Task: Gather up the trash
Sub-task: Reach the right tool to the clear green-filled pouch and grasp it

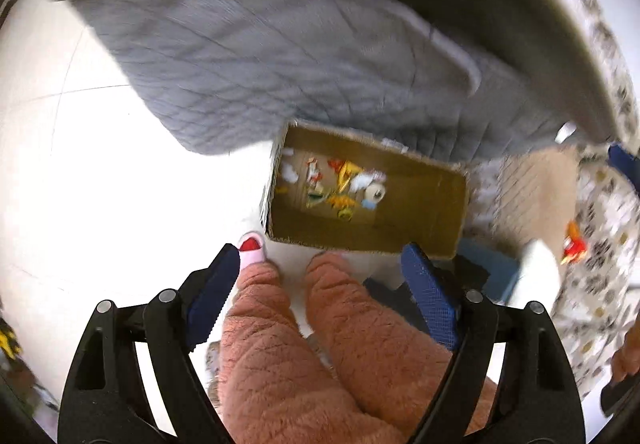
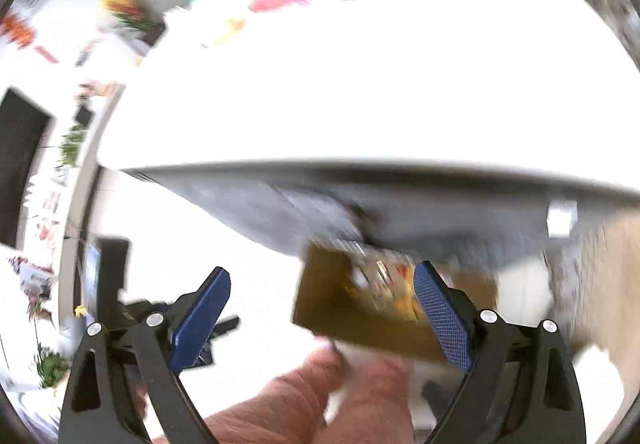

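With both grippers raised above the floor and nothing between their fingers, the work in hand looked like the pause after a drop, before the next piece of trash was sought. Nearest the left wrist camera, the left gripper (image 1: 320,284) stood with its blue fingers (image 1: 210,300) wide apart, framing the person's legs (image 1: 280,344) in pink fleece and one slipper (image 1: 252,246) on the white floor (image 1: 100,184). The right gripper (image 2: 324,320) was just as wide, also empty, though its view was badly smeared. Just beyond the legs sat the box (image 1: 420,200), open at the top, with a small heap of trash (image 1: 340,184) on its bottom: bright wrappers, white scraps and what might be a tape roll. Behind the box lay a grey quilt (image 1: 260,64) under a pale table edge (image 1: 520,4). To the right, on patterned fabric (image 1: 608,244), a red-and-orange scrap (image 1: 574,244) lay well apart from the box, and it seemed the likeliest next pick. Doing that well would call for slowing the hands until the view steadied, keeping the fingers wide on the way, coming down squarely over the scrap, and pinching it alone without gathering the cloth beneath.
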The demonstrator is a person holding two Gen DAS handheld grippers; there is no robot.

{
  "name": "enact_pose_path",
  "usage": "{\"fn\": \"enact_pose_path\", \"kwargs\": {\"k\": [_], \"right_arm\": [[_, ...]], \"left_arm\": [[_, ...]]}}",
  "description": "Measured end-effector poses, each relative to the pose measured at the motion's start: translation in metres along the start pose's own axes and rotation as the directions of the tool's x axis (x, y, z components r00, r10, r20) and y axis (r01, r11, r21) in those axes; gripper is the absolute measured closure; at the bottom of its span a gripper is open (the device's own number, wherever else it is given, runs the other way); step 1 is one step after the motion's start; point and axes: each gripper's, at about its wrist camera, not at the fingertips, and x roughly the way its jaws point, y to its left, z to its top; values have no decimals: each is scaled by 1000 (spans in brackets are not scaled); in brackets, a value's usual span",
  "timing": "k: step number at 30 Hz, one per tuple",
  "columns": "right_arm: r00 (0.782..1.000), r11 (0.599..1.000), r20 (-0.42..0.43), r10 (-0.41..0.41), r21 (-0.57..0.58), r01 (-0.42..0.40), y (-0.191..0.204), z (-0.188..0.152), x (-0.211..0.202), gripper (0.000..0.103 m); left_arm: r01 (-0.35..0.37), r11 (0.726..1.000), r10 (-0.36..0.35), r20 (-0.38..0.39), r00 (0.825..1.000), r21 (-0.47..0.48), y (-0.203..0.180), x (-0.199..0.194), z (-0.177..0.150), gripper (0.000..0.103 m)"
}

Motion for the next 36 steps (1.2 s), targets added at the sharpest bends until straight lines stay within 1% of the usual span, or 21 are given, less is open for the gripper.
{"fn": "enact_pose_path", "kwargs": {"k": [1,3,5,7,9,11,14,16,18,20,23,25,27,29,30,31,32,34,35,36], "right_arm": [[999,1000,30,11,-28,-10,11,11,-7,5],[994,996,110,12,-93,-2,35,35,-17,6],[988,989,154,-3,-146,25,54,62,-12,6],[987,984,162,-5,-173,34,66,80,-1,6],[989,978,145,-29,-202,58,79,100,17,6],[988,969,140,-71,-226,101,85,118,34,6],[988,968,117,-103,-215,127,89,138,60,6],[985,957,101,-141,-240,161,89,146,76,6],[979,934,86,-183,-295,200,93,148,88,6],[974,915,93,-206,-336,225,98,145,94,6],[973,910,102,-208,-344,230,95,149,101,5],[981,921,102,-166,-340,191,91,154,104,5],[983,919,101,-153,-352,179,90,155,106,6],[985,917,95,-145,-362,170,88,155,103,20],[987,916,95,-130,-369,156,89,155,98,45],[991,919,77,-107,-372,128,89,154,93,59],[994,919,58,-97,-377,112,90,153,90,63],[991,904,54,-119,-406,130,91,150,87,71],[992,908,46,-115,-401,124,91,148,84,73],[994,914,40,-103,-389,110,90,147,80,96]], "left_arm": [[8,1000,-8,12,1000,-11,4,-8,-2,22],[17,999,-15,48,999,-44,11,-25,-6,22],[34,997,-28,71,997,-73,15,-35,-10,22],[49,993,-40,94,995,-106,21,-44,-14,22],[58,990,-43,115,992,-125,30,-52,-19,22],[54,988,-36,125,991,-141,37,-54,-23,22],[62,982,-36,140,989,-180,51,-60,-30,22],[65,974,-33,146,989,-218,63,-61,-35,22],[69,967,-33,150,988,-247,71,-62,-40,22],[72,957,-29,154,988,-280,83,-63,-45,22],[75,945,-29,149,988,-318,97,-63,-51,22],[80,939,-32,147,989,-336,103,-62,-53,22],[78,937,-28,148,989,-341,105,-62,-53,22],[79,937,-29,150,988,-341,105,-62,-51,22],[81,937,-31,152,988,-339,104,-62,-50,22],[84,938,-34,152,988,-335,103,-62,-49,22],[86,940,-36,153,988,-331,103,-63,-48,22],[85,945,-39,152,988,-316,100,-63,-46,22],[86,947,-41,151,988,-308,99,-63,-44,22],[89,950,-44,153,987,-299,96,-63,-42,22]]}}
